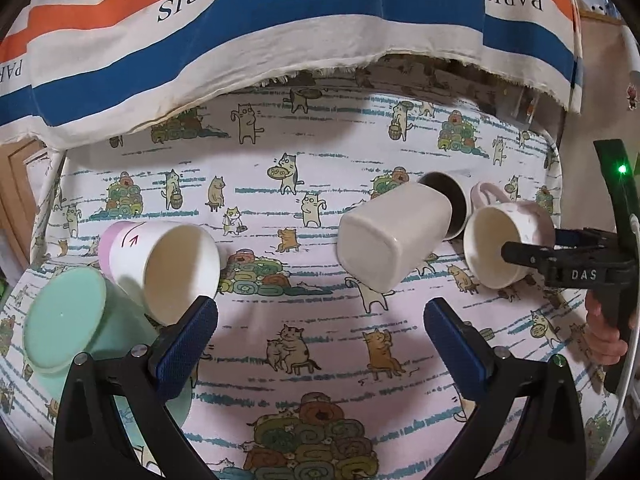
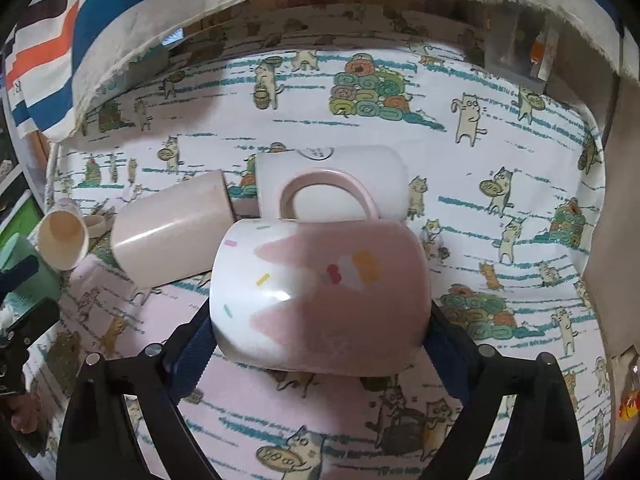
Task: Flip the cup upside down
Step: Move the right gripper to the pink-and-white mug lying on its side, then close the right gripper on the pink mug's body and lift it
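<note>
Now the right gripper (image 2: 320, 344) pinches the pink mug (image 2: 320, 292) lying on its side.
It squeezes the mug's two ends so it can turn it over, handle at 12 o'clock. The left gripper (image 1: 320, 332) waits, spread wide and empty. The mug hides the right fingertips, and its mouth faces 9 o'clock.

mug (image 2: 320, 292): white and pink, with small coloured sprinkle marks; handle pink
square cup (image 1: 394, 236): plain cream
paper cup (image 1: 160, 260): white with a pink band and a thin dark red arrow mark
green cup (image 1: 80, 328): pale mint green
tablecloth (image 1: 320, 360): pale pink and white, printed with cartoon cats and teal strokes
curtain (image 1: 280, 20): cream with blue and orange stripes, "PARIS" in dark letters
finger pads (image 1: 188, 344): dark blue on black
</note>
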### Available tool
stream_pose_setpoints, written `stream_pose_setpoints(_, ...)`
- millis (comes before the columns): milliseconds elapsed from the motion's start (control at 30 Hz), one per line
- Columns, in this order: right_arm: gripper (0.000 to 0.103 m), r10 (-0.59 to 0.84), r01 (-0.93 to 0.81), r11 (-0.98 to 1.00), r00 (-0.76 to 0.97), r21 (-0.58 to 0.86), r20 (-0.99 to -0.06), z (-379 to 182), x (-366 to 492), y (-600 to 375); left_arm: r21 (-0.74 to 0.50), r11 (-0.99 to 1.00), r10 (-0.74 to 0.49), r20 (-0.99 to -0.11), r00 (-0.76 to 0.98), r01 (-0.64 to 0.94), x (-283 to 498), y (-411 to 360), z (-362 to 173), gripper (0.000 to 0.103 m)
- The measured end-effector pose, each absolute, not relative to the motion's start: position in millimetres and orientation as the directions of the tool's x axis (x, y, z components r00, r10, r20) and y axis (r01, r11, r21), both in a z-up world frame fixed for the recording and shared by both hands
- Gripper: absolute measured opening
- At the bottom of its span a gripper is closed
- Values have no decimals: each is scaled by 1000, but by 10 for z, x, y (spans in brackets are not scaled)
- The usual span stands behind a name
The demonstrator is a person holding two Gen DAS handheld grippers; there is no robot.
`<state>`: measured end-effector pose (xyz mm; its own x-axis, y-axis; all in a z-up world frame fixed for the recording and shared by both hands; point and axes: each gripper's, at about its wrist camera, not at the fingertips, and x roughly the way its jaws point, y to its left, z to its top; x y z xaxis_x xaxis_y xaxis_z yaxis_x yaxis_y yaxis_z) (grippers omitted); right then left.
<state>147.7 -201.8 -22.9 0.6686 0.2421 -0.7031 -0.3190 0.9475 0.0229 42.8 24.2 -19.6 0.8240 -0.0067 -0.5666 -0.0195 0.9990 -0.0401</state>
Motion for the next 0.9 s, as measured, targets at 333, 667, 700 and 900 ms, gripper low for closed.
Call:
stream_pose_setpoints(333,95,329,-402,913,631,67,-702,-174,1073,-1879,-129,992,-79,-516,853,14,325,346,-56,103)
stream_pose_setpoints(667,95,439,-481,866,606,133,-663,-59,622,-1642,-101,995,-62,-433,899,19,172,326,75,103)
stream_pose_setpoints(700,95,448,-491,860,605,134,-658,-45,575,-1620,-100,995,-61,-429,901,20,165,326,82,103)
stream_pose_setpoints(900,95,463,-500,854,603,145,-650,-18,462,-1574,-90,995,-67,-419,905,31,143,312,91,103)
